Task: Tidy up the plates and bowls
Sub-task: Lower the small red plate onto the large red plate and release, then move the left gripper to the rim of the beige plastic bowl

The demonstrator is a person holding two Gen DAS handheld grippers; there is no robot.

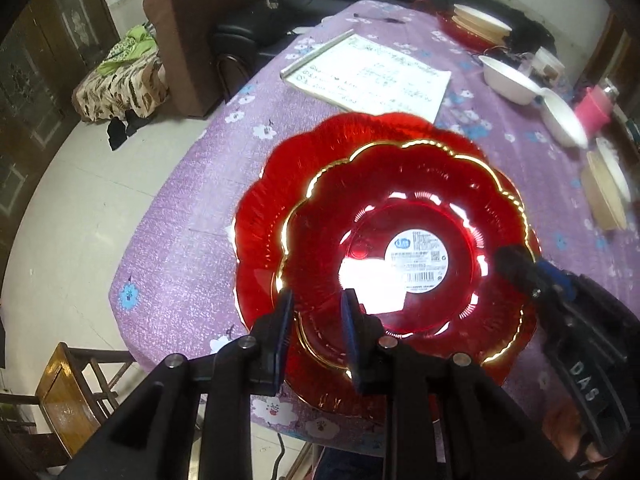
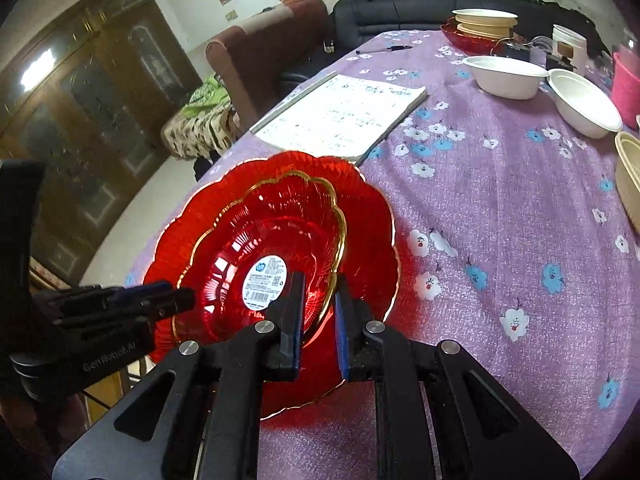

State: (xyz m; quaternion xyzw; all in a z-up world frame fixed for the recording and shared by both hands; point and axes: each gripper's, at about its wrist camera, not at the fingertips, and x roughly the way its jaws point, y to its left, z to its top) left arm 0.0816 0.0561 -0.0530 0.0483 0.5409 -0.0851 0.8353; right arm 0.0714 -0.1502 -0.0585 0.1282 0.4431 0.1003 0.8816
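Left wrist view shows the left gripper (image 1: pixel 316 336) with its jaws narrowed onto the near rim of a smaller red scalloped glass plate with a gold edge (image 1: pixel 400 240), which sits nested inside a larger red scalloped glass plate (image 1: pixel 256 216) on the purple flowered tablecloth (image 1: pixel 180 240). The rim passes between the two blue pads, so the small plate looks pinched there. Across the plate from these jaws, the right gripper (image 1: pixel 510 262) reaches in at the opposite rim; in the right wrist view its jaws (image 2: pixel 318 320) are drawn nearly together with the gold edge running between them, gripping that side. Beyond both sets of jaws lie a white printed notepad (image 2: pixel 340 116), two white bowls (image 2: pixel 506 76), and a far stack of beige and red dishes (image 2: pixel 480 26). A round white label (image 1: pixel 416 258) marks the small plate's centre. The risk from here, as I judge it, is the glass: it is smooth and thin at the rim, so if one hand lifts or tilts ahead of the other the plate could twist out of a pad, drop onto the larger plate and chip either one. Dragging rather than lifting could also shift the lower plate toward the table edge just behind the jaws.
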